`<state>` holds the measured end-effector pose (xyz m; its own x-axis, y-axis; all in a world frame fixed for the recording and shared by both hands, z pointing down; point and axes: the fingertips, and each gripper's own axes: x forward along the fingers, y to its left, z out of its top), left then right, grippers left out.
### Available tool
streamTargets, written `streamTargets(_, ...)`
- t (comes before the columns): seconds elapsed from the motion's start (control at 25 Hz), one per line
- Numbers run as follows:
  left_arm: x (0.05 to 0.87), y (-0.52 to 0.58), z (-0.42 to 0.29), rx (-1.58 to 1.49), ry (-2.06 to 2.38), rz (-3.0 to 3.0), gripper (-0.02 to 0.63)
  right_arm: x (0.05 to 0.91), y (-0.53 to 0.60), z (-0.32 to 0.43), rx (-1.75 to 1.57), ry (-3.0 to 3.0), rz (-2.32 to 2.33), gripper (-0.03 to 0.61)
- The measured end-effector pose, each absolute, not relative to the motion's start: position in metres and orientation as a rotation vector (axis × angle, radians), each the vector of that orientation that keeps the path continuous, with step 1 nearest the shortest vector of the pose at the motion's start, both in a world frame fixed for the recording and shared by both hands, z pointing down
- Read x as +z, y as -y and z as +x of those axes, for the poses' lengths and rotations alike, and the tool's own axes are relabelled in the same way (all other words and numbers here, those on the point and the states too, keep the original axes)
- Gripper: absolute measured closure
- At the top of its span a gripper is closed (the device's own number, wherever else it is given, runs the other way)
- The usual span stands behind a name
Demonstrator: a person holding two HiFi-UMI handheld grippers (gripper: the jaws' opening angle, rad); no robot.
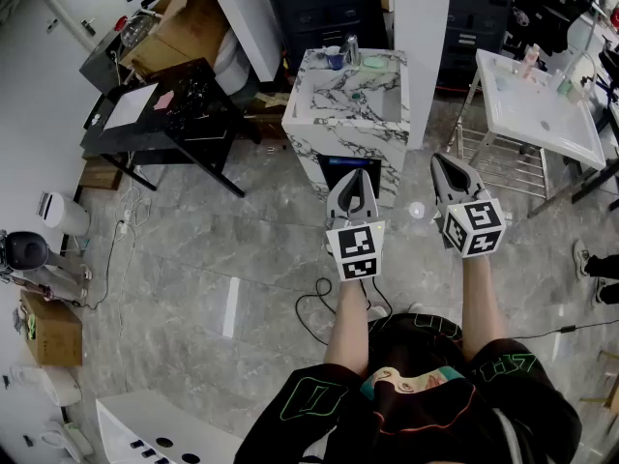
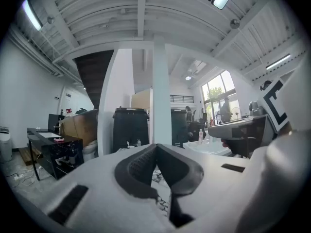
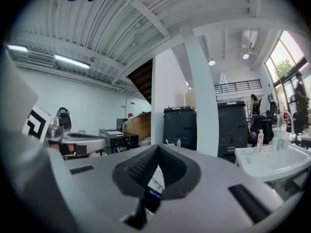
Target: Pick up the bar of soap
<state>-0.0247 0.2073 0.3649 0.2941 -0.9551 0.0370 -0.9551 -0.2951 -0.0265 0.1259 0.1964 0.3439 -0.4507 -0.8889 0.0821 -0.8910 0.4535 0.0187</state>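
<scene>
A marble-patterned washstand [image 1: 340, 124] stands on the floor ahead of me. On its far rim lies a pale green flat piece [image 1: 372, 63] that looks like the bar of soap, beside a blue cup [image 1: 334, 58] and a small can [image 1: 352, 48]. My left gripper [image 1: 355, 176] hovers in front of the washstand's near face, its jaws shut with nothing between them. To the right of the stand, my right gripper [image 1: 444, 161] is also shut and empty. In both gripper views the dark pads [image 2: 141, 166] [image 3: 143, 168] meet at the tips and the soap is hidden.
A black desk [image 1: 164, 114] with papers stands at the left, with cardboard boxes [image 1: 184, 27] behind it. A white basin on a metal frame [image 1: 537, 109] is at the right. A white pillar [image 1: 421, 27] rises behind the washstand. Cables [image 1: 324, 307] trail on the floor near my feet.
</scene>
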Motion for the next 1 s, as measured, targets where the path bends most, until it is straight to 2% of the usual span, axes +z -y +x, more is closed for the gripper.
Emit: streamTargets(1.0,0.351,-0.181,-0.032,-0.057,1.778,2.575,0.606,0.326,-0.189,0.123,-0.011,2.543,1.672,0.572)
